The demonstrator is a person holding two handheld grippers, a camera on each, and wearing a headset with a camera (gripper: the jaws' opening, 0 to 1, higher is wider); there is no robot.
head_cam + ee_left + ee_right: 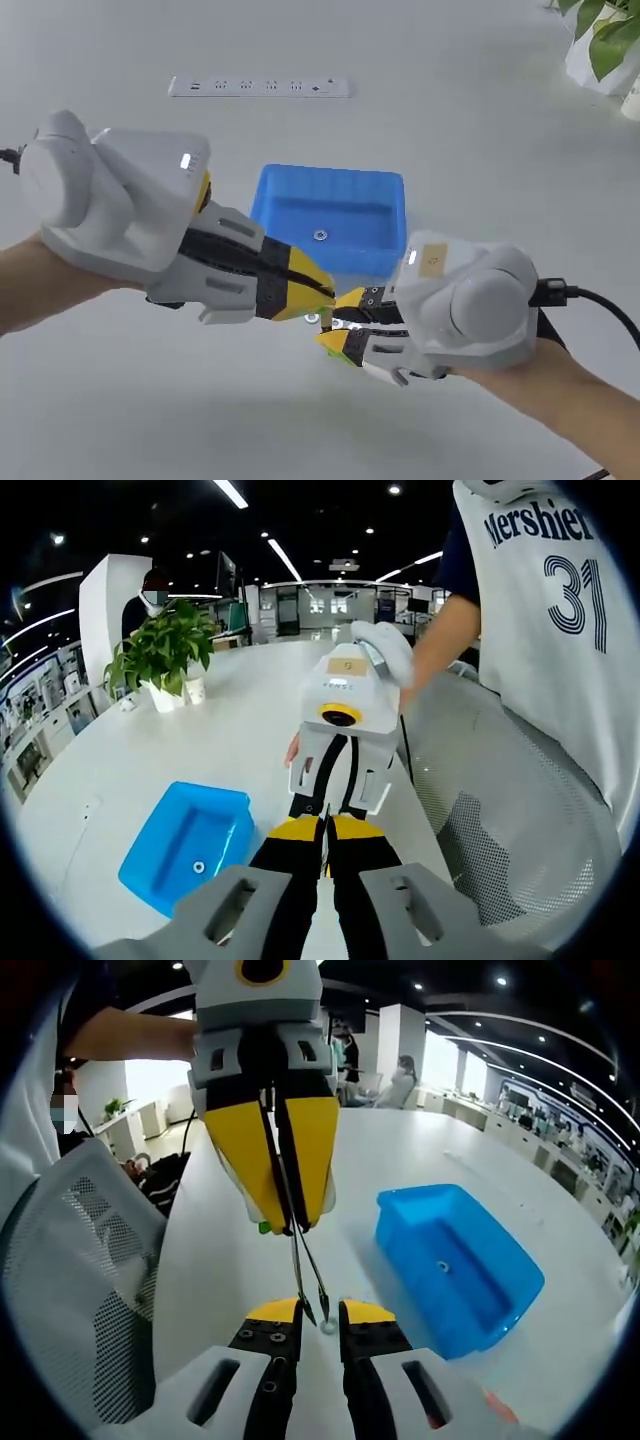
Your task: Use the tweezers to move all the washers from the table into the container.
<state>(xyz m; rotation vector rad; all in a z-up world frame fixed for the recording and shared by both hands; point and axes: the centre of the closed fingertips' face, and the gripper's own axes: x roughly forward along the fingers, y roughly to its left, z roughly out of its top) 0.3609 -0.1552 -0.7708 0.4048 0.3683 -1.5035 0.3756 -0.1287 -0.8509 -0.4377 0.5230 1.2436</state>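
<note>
My left gripper [325, 290] reaches in from the left, shut on thin metal tweezers [300, 1270]. The tweezers point down at the white table. Their tips sit beside a small washer [328, 1327], also seen under the jaws as the washer [312, 318]. My right gripper [335, 335] faces the left one, its yellow jaws closed narrowly around the tweezers' arms near the tips. Just behind both stands the blue container [290, 195] with one washer [320, 236] inside. The right gripper view has the container [500, 1290] to the right.
A white power strip [260, 87] lies at the back of the table. A potted plant [600, 40] stands at the far right corner. A black cable [590, 300] trails from the right gripper. A mesh chair [500, 810] is behind the person.
</note>
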